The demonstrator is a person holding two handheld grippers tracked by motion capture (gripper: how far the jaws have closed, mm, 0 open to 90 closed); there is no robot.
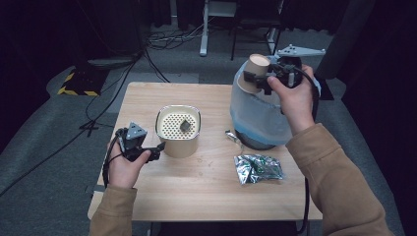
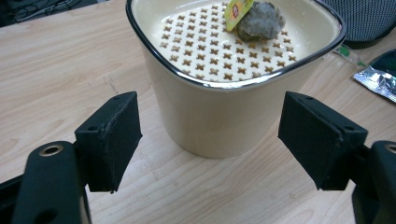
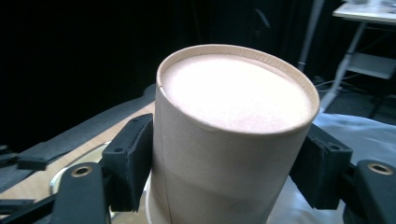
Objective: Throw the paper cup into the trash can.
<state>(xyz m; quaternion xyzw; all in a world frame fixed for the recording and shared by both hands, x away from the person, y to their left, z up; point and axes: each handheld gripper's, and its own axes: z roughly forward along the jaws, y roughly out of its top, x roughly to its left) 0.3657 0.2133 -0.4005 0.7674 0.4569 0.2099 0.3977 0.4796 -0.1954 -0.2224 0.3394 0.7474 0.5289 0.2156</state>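
Right hand-held gripper (image 3: 224, 172) clamps plain brown paper cup (image 3: 233, 135), base up

i'm seeing the table (image 1: 206, 196) lying evenly lit from above while the room behind is sinking into black; glare is washing out the paper cup's (image 3: 233, 135) upturned base.

Wide bare table (image 1: 162, 196) along the near edge and far left corner, open to passage. Mid-table blocked by the cream strainer pot (image 1: 178, 131), left gripper (image 1: 158, 150) open just beside its near wall. Right side crowded: bin (image 1: 258, 120), foil packet (image 1: 258, 168), small wrapper (image 1: 233, 136) between pot and bin. Above the bin, right gripper (image 1: 256, 78) clamped on a paper cup (image 1: 254, 73).
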